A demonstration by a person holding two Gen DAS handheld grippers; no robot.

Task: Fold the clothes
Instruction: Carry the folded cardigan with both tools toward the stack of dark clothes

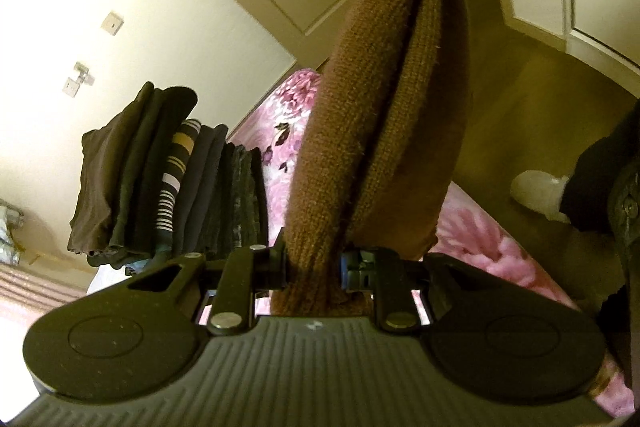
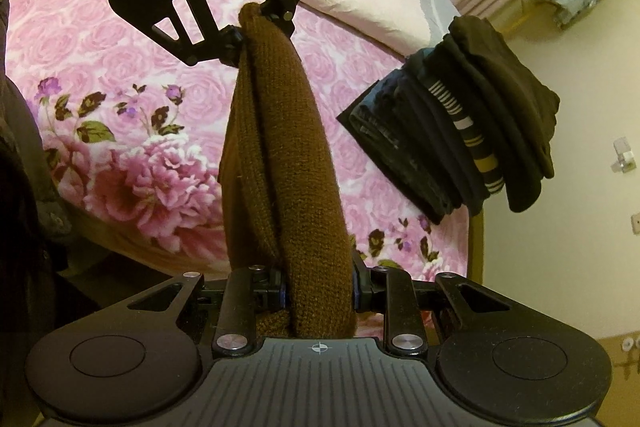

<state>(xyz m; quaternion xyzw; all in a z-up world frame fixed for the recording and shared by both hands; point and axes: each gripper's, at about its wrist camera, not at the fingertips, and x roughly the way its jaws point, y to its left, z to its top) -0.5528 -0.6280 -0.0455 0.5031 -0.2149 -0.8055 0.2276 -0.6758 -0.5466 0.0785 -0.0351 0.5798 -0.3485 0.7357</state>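
Both ends of the brown knit garment (image 2: 288, 155) we pinch: left gripper (image 1: 314, 269), right gripper (image 2: 318, 291). Beside it, the folded clothes stack (image 2: 460, 123) crowds the floral bedspread's (image 2: 120, 75) edge.

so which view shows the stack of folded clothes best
The right wrist view: the stack sits whole on the pink bedspread, edges clear. The left wrist view shows it darker, its base hidden behind the gripper.

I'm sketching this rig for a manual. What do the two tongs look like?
Both look alike: the left tongs and right tongs are matte black, with a ribbed grey base plate, round black discs on each side, slotted linkage arms, silver rivets, blue finger mounts and a small crosshair mark.
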